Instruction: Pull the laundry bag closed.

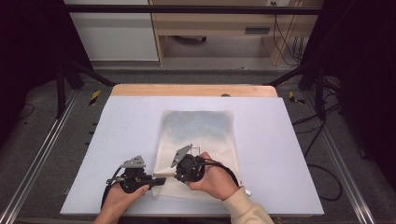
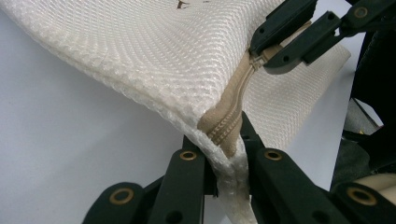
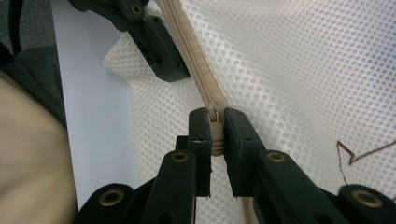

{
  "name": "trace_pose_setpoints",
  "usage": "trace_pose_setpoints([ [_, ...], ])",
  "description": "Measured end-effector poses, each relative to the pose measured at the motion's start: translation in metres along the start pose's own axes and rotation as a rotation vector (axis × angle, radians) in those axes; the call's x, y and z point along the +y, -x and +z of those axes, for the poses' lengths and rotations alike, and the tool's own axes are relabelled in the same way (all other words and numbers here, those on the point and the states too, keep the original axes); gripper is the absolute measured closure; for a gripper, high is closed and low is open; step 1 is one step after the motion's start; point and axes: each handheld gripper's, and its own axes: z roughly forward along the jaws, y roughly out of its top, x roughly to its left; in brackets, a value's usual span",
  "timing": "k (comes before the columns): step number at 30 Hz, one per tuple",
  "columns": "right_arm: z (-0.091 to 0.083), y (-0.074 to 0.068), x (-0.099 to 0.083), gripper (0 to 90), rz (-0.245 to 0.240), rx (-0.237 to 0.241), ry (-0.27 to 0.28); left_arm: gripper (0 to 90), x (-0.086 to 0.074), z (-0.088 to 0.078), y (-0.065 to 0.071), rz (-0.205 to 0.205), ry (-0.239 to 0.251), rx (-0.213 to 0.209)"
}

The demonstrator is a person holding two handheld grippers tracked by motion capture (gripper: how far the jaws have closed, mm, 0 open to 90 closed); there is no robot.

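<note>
White mesh makes up the bag (image 1: 198, 149) that lies flat on the pale desk (image 1: 116, 140), toward its near edge, with a darker patch seen through the weave at the far end. A tan zipper (image 2: 231, 114) runs along the bag's near edge. The bag's near left corner is lifted off the desk in the left gripper view — there the left tongs (image 2: 229, 161) are closed on the mesh edge and the end of the zipper tape, the fabric bunched between the two black jaws. In the high view the left tongs (image 1: 156, 179) are seen at that corner, held by the left hand (image 1: 122, 196). The right tongs (image 3: 215, 133) are clamped narrowly on the zipper (image 3: 198, 70) at its slider (image 3: 213, 112), a little way along from the left tongs — the two pairs are close together but not touching. In the high view the right tongs (image 1: 180, 173) are held over the bag's near edge by the right hand (image 1: 215, 179), from which a cream sleeve (image 1: 245, 207) runs off the bottom. A thin brown line is marked on the mesh (image 3: 355, 154) in the right gripper view.
</note>
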Motion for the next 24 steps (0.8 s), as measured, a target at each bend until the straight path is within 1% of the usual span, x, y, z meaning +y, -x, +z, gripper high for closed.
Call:
trace_pose_setpoints([
  [7,-0.0024,0.0028,-0.0039,81.9,0.015,-0.002,-0.006,84.2,-0.0003,0.0001,-0.0005,-0.002,-0.002,-0.003],
  [11,-0.0037,0.0042,-0.0053,81.9,0.013,-0.005,-0.006,84.2,-0.0004,0.0000,-0.0007,-0.003,-0.002,-0.004],
  [16,-0.0060,0.0057,-0.0078,81.9,0.026,-0.008,-0.007,84.1,-0.0005,0.0001,-0.0006,-0.002,-0.002,-0.007],
  [17,-0.0063,0.0065,-0.0083,81.9,0.020,-0.007,-0.003,84.2,-0.0004,0.0001,-0.0005,-0.003,-0.002,-0.008],
  [24,-0.0095,0.0077,-0.0105,81.9,0.030,-0.009,-0.002,84.1,-0.0005,0.0009,0.0001,-0.001,-0.003,-0.011],
])
